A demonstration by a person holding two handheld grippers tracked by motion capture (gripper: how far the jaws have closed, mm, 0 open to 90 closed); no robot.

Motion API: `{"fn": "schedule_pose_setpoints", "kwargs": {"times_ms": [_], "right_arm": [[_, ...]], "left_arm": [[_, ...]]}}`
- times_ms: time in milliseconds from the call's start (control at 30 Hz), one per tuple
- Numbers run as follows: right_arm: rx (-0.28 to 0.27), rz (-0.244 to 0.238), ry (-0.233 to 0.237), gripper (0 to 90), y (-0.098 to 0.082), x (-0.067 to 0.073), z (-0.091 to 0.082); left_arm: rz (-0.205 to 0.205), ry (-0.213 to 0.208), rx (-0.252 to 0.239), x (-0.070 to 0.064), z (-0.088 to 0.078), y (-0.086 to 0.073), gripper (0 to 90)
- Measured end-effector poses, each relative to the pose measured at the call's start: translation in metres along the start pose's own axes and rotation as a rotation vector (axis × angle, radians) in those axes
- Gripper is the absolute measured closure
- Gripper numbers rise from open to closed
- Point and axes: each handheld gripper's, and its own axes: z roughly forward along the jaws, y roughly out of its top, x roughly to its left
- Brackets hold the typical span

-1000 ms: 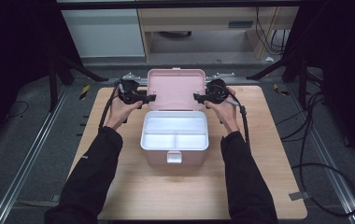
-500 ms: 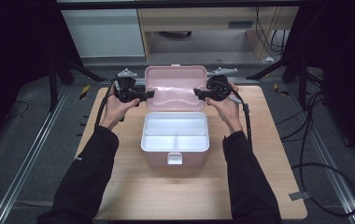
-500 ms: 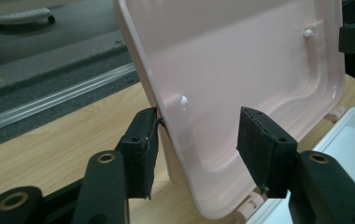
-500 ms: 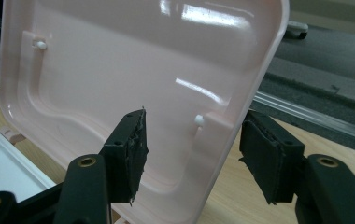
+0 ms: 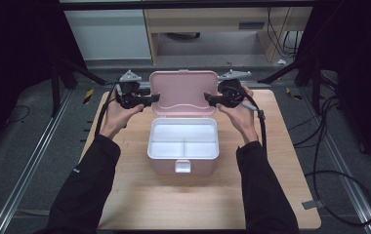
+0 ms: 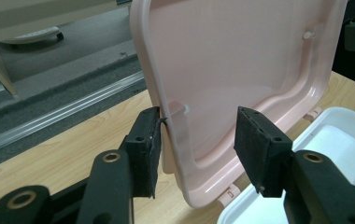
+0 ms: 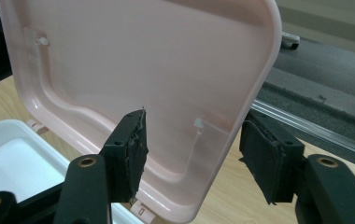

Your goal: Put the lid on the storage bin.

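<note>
At the back of the desk [image 5: 139, 204] the pink lid [image 5: 183, 92] stands nearly upright on its hinges behind the white-lined box [image 5: 183, 146], swung up so the tray is reachable. Each tool straddles a side edge to steady it. The left tool [image 6: 196, 140], whose jaws have just been closing, touches the rim with one pad only; the right tool [image 7: 192, 154] stands half open, neither pad pressing.

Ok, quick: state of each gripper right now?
Left gripper: open, jaws straddling the pink lid edge, just been closing.
Right gripper: open, astride the lid's other edge.
</note>
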Motion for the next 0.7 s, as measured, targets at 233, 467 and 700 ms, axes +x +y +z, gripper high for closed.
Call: {"fn": "schedule_pose_setpoints", "kwargs": {"times_ms": [233,467,700], "right_arm": [[0.005,-0.029,0.002,42.8,-0.004,0.008,-0.012],[-0.007,-0.036,0.018,44.5,-0.010,0.017,-0.029],[-0.016,-0.049,0.033,49.2,-0.019,0.022,-0.042]], "left_arm": [[0.060,0.013,0.018,-0.012,-0.011,-0.008,51.1],[0.066,-0.007,0.007,-0.017,-0.025,-0.016,56.7],[0.088,-0.013,0.010,-0.024,-0.037,-0.022,62.6]]}}
